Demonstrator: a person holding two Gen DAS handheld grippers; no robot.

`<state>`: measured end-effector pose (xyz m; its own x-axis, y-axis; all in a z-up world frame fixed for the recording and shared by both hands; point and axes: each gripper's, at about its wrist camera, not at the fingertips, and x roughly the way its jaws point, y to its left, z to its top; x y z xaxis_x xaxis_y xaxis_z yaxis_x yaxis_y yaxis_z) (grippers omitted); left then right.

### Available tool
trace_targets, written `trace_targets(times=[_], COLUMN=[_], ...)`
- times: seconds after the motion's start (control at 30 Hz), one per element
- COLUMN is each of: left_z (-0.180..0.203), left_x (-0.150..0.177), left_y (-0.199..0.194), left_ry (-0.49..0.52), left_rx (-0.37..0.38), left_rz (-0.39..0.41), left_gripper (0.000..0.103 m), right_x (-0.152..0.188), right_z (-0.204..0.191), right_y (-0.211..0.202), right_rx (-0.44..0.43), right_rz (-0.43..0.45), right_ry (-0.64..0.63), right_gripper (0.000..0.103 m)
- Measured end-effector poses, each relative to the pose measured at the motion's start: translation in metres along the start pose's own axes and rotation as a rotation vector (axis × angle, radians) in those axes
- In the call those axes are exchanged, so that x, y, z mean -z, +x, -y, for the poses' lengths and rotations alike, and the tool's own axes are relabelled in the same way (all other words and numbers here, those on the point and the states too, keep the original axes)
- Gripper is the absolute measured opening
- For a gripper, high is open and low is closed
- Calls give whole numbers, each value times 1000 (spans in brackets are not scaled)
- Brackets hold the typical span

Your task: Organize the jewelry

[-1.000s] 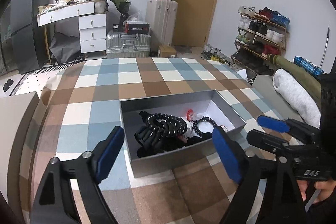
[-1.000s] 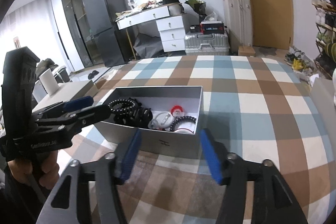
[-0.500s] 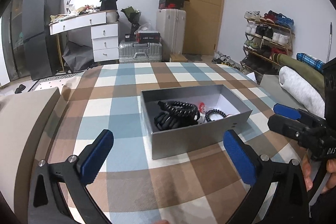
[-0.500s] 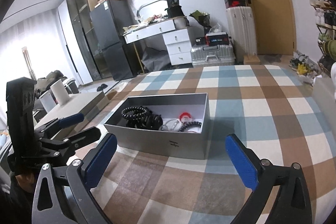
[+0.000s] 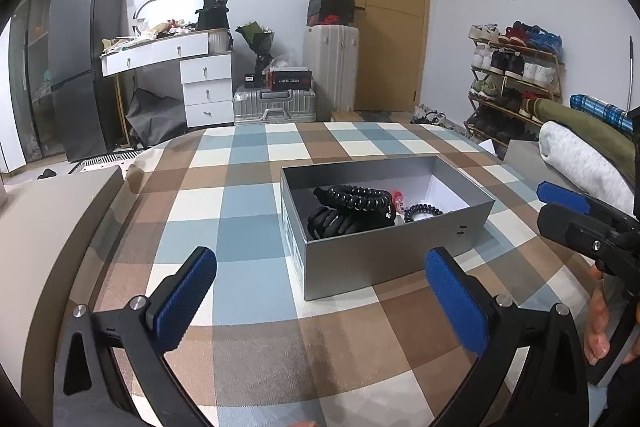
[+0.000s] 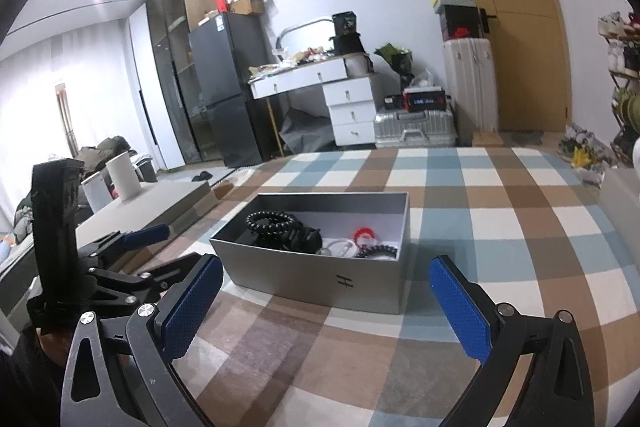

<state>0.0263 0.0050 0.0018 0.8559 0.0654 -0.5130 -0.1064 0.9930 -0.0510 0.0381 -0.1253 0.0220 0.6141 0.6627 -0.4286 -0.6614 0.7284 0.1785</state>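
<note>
Both grippers, left (image 5: 320, 291) and right (image 6: 326, 301), hover before the box (image 5: 384, 259), jaws wide and empty; lift one bracelet (image 5: 354, 197) cleanly.

You face a lived-in bedroom: checked bed (image 5: 248, 211) near, desk (image 5: 160, 51), suitcases (image 5: 276, 105) and door (image 5: 386, 7) far, shoe rack (image 5: 516, 75) right.

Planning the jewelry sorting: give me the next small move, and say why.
Probably ease the left gripper forward over the open grey cardboard box toward the black beaded bracelet lying on top. Both grippers are open and empty, short of the box.
</note>
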Motion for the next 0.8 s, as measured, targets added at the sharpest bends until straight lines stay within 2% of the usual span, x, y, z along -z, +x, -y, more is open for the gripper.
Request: trace_targets(times=[0.8], left_z=[3], left_x=[2], left_y=[0], left_ry=[19], left_rx=[6], left_rz=[-7], left_gripper=[102], right_x=[7], right_z=[3], right_y=[-5], right_rx=[17], right_rz=[45], right_ry=[5], right_gripper=[103])
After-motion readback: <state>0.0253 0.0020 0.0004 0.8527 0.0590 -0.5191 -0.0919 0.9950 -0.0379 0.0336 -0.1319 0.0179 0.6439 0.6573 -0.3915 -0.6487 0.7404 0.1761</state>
